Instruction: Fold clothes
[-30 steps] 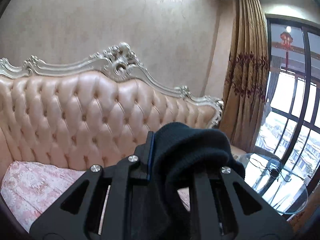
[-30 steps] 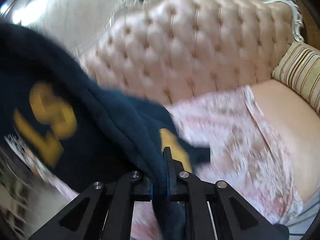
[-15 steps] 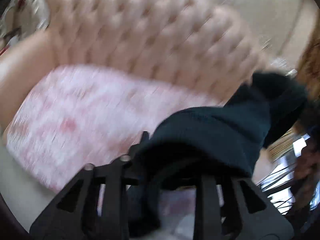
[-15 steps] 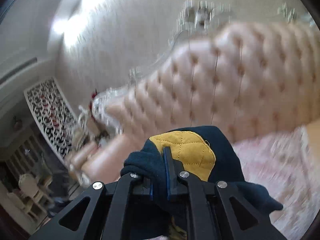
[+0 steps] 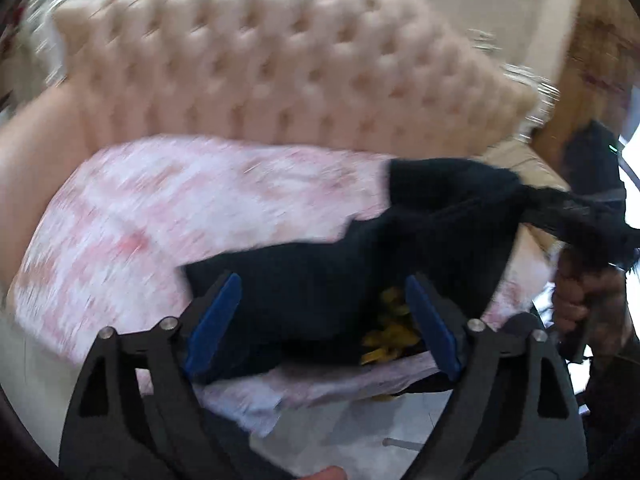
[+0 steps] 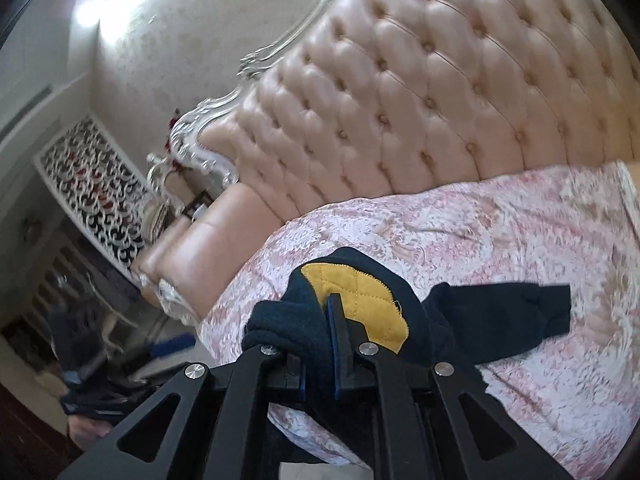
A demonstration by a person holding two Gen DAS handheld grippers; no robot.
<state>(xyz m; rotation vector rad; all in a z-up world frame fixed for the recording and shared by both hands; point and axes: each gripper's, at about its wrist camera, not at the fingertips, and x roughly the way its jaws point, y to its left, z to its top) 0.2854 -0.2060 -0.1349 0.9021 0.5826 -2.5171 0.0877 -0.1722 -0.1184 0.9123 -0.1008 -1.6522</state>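
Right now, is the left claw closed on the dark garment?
No, the left claw stands wide open, its blue pads apart with the navy garment lying loose between them.

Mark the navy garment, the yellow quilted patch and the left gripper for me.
navy garment [image 5: 304, 280]: left wrist view, body fabric.
yellow quilted patch [image 6: 360, 304]: right wrist view, patch centre.
left gripper [image 5: 320, 320]: left wrist view, midway between open fingertips.

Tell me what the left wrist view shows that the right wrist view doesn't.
Only left wrist: the left gripper open, blue pads apart, and a hand at the right edge.
Only right wrist: the right gripper shut on the navy garment, beside its yellow quilted patch.
Both: the garment, the pink floral cover, the tufted sofa back.
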